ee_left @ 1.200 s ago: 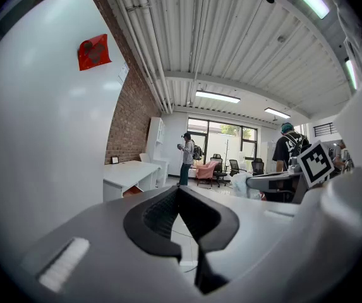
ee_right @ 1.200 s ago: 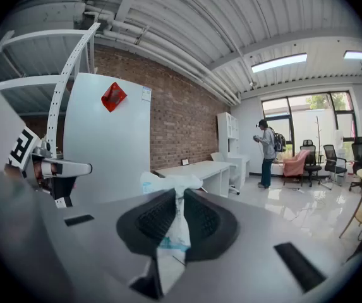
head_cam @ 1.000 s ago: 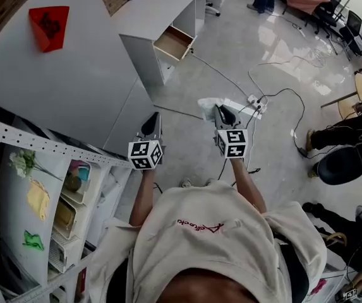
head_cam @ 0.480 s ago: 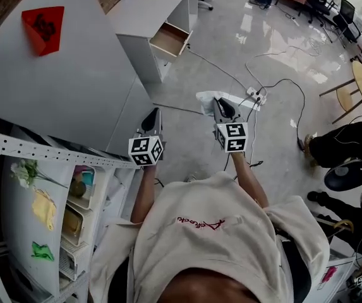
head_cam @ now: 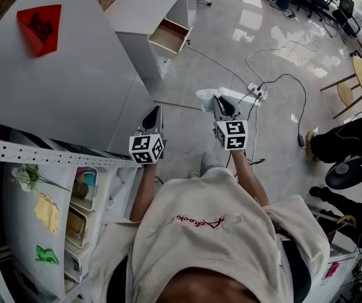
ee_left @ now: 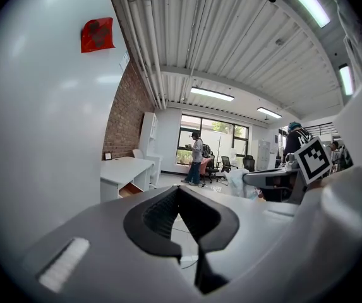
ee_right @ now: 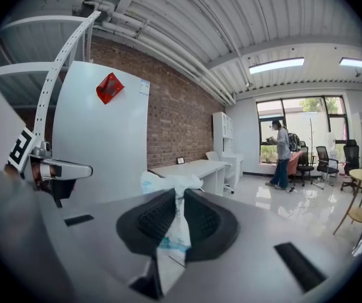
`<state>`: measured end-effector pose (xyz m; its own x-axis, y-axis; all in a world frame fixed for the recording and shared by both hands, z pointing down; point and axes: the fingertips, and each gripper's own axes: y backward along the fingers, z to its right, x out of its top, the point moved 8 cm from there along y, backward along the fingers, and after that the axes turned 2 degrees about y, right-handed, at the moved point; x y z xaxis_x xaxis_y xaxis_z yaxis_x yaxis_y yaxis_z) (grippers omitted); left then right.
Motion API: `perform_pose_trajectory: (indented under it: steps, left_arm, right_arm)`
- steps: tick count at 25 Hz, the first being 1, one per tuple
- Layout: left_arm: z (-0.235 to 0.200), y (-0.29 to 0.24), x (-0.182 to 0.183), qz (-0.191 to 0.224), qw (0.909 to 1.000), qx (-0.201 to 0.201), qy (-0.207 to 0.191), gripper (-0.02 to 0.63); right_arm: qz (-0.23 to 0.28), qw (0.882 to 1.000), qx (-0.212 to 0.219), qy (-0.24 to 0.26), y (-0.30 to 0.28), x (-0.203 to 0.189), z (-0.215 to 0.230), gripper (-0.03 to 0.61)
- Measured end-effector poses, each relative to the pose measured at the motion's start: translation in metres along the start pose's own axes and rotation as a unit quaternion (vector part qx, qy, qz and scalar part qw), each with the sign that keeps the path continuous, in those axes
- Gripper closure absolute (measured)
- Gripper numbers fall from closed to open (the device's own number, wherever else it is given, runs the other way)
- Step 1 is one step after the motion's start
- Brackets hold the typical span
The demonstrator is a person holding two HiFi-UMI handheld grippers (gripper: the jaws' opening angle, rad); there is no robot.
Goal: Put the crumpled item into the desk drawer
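Note:
The crumpled item (head_cam: 206, 98), a white wad with some blue print, sticks out past my right gripper (head_cam: 220, 104), which is shut on it over the floor. In the right gripper view the crumpled item (ee_right: 173, 185) stands pinched between the dark pads (ee_right: 149, 218) of the right gripper (ee_right: 179, 196). My left gripper (head_cam: 152, 116) is beside it at the same height, shut and empty, and the left gripper view shows its tips (ee_left: 178, 190) meeting. The white desk (head_cam: 149, 11) stands ahead at the far left, its wooden drawer (head_cam: 170, 38) pulled open toward the floor.
A tall white cabinet (head_cam: 67, 74) with a red folded thing (head_cam: 40, 26) on it lies close at my left. A power strip and cables (head_cam: 256, 94) trail over the floor ahead. A shelf rack (head_cam: 48, 207) is at lower left. Seated people and chairs (head_cam: 351, 147) are at right.
The person has stepped forward a little, so the floor and desk shifted in view. Both grippers keep their pose, and the crumpled item stays in the right one.

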<state>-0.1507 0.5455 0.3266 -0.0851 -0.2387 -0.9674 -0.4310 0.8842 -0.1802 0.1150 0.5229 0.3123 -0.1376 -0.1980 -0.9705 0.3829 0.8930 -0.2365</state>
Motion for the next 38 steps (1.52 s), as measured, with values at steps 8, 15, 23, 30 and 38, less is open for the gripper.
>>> perform_pose_trajectory:
  steps: [8,15,23,30,38]
  left_arm:
    - [-0.013,-0.02,-0.003,-0.009,0.9999,0.008,0.003,0.604]
    - [-0.029,-0.065,0.005,-0.011,0.9997,0.021,0.003,0.604]
    - [-0.039,-0.148,0.03,-0.012,0.9994,0.033,0.003,0.604]
    - [-0.046,-0.223,0.049,-0.016,0.9987,0.047,0.007,0.604]
    - [-0.044,-0.309,0.062,-0.019,0.9989,0.041,0.009,0.604]
  right_arm:
    - [-0.006,1.0,0.008,-0.005,-0.026,-0.006,0.007,0.534]
    - [-0.007,1.0,0.019,-0.015,-0.076,-0.004,0.031,0.534]
    - [-0.007,0.999,0.037,-0.014,-0.146,0.018,0.086,0.533]
    - [-0.013,0.998,0.053,-0.01,-0.21,0.034,0.141,0.532]
    - [-0.018,0.998,0.057,-0.008,-0.264,0.043,0.198,0.533]
